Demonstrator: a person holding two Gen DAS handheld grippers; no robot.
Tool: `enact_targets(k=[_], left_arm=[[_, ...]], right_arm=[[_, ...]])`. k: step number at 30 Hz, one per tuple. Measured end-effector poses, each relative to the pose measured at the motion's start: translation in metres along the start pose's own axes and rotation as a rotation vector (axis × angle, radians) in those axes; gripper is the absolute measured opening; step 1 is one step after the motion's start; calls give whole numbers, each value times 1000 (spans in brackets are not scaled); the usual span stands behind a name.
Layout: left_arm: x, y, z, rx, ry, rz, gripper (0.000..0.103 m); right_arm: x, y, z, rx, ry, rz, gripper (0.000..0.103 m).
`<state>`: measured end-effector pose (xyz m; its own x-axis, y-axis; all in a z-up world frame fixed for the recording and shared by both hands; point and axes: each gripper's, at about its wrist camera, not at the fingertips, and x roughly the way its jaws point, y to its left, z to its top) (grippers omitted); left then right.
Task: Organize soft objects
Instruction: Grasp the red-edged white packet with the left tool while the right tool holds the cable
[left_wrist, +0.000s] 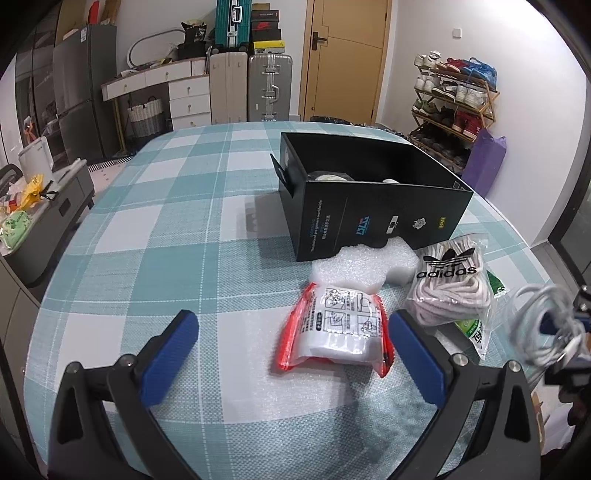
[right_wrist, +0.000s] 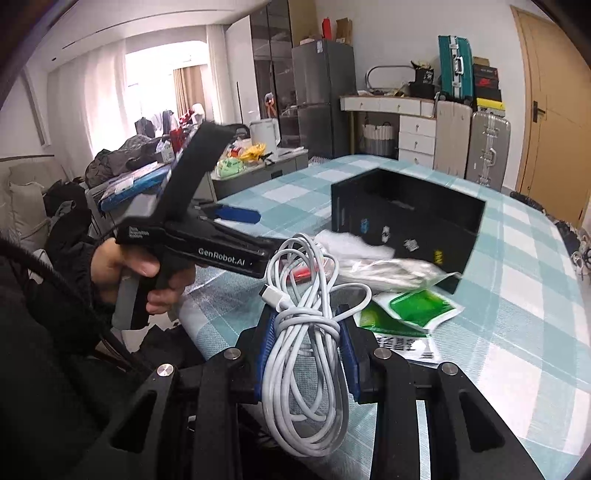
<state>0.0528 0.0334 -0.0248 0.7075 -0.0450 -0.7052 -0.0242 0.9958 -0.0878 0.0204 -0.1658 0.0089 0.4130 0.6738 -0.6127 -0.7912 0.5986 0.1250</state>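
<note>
My right gripper is shut on a coiled white cable and holds it above the table; the cable also shows blurred in the left wrist view. My left gripper is open and empty, low over the checked tablecloth; its right finger is beside a red-edged packet. Behind the packet lie a white foam piece and a bag of white adidas laces. An open black box stands beyond them, with pale items inside. It also shows in the right wrist view.
A green-printed packet lies on the table under the laces bag. The left gripper's body, held by a hand, is to the left of the cable. Suitcases, drawers and a shoe rack stand beyond the table.
</note>
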Motion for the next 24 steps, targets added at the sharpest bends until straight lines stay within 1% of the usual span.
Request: enact_targets(k=[5, 10, 13, 15, 16, 18, 19, 21, 24], left_arm=[[5, -9, 0, 34, 13, -5, 103], [11, -21, 0, 88, 31, -4, 103], [15, -28, -2, 117, 49, -3, 100], [16, -30, -3, 125, 57, -3, 87], [18, -30, -4, 127, 67, -4, 84], [20, -30, -5, 129, 77, -9, 68], [19, -30, -6, 132, 76, -19, 66], [15, -31, -6, 143, 61, -26, 57], [9, -30, -6, 141, 55, -52, 52]], right_arm=[[-20, -6, 2, 12, -43, -27, 32], [-24, -10, 6, 24, -54, -47, 32], [-23, -14, 9, 42, -57, -62, 32], [-21, -18, 10, 61, -60, -74, 32], [-20, -19, 11, 67, -60, -81, 32], [-18, -22, 14, 76, -60, -93, 32], [-17, -22, 16, 78, -61, -97, 32], [-13, -23, 19, 81, -64, -101, 32], [-11, -24, 21, 85, -66, -109, 32]])
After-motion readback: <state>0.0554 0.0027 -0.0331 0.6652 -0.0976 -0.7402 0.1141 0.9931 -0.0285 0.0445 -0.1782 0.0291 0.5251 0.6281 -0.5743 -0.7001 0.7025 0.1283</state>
